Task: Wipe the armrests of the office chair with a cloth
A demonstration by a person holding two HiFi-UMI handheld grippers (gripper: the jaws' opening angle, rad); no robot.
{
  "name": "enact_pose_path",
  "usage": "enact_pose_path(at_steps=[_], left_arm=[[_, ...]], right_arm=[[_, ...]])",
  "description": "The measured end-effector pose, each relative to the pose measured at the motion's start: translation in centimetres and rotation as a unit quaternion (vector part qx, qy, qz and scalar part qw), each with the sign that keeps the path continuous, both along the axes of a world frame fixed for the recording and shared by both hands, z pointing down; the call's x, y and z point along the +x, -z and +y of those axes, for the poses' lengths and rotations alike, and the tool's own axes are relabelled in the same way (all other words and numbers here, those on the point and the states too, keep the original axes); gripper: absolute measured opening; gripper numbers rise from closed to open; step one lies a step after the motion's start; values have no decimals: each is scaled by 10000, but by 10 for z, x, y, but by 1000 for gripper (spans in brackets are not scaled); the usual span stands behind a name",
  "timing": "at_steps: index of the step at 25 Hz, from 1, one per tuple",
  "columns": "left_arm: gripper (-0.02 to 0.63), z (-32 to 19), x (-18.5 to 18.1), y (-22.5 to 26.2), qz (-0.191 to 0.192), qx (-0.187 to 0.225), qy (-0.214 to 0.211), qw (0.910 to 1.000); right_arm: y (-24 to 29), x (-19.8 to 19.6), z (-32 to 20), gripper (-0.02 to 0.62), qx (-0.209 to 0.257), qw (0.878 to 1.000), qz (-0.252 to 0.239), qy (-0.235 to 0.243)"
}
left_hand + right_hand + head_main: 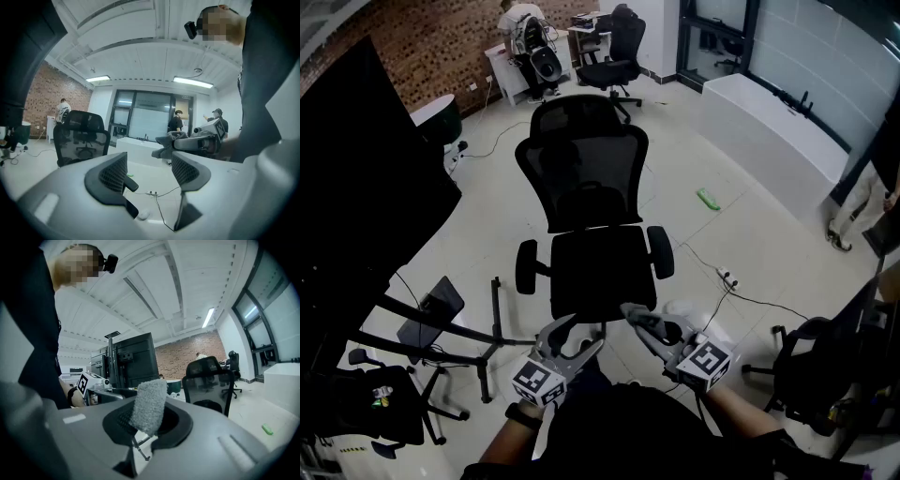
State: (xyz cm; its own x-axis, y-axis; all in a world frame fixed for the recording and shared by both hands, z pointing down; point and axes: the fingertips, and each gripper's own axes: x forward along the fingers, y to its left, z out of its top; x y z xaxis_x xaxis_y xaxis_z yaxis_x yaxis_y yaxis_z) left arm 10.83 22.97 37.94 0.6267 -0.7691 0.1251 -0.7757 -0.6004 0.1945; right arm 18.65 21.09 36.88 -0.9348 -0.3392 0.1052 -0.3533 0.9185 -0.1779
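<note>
Grey, nubby cloth (149,404) sits in our right gripper (636,317). The jaws are pressed together on its lower part, and a short folded wad stands up above them. It looks soft, light and limp, so we judge it will hold its shape only where it is pinched. The grip is best kept close to the wad, leaving enough free to press flat. Our left gripper (578,336) has its jaws spread apart with nothing between them. It hangs just beside the right one, near the front edge of the seat.

The black mesh office chair (586,173) faces us, with one armrest pad (528,267) on the view's left and the other armrest pad (661,251) on its right. Neither is touched, and wiping has not begun. The pads look firm and smooth, so the cloth should slide easily over them. We expect the chair may turn or roll under a sideways push. If so, the free gripper could steady it at the seat edge or the armrest post.
</note>
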Motion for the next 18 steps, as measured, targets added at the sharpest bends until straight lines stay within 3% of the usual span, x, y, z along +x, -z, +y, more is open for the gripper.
enact_pose_path(at_steps=[7, 18], left_arm=[[319, -52, -37, -19, 126, -49, -95, 9999], [319, -159, -107, -15, 281, -42, -747, 9968]], right_arm=[[-10, -38, -48, 32, -13, 9999, 138, -76], [-12, -129, -164, 34, -137, 9984, 294, -460]])
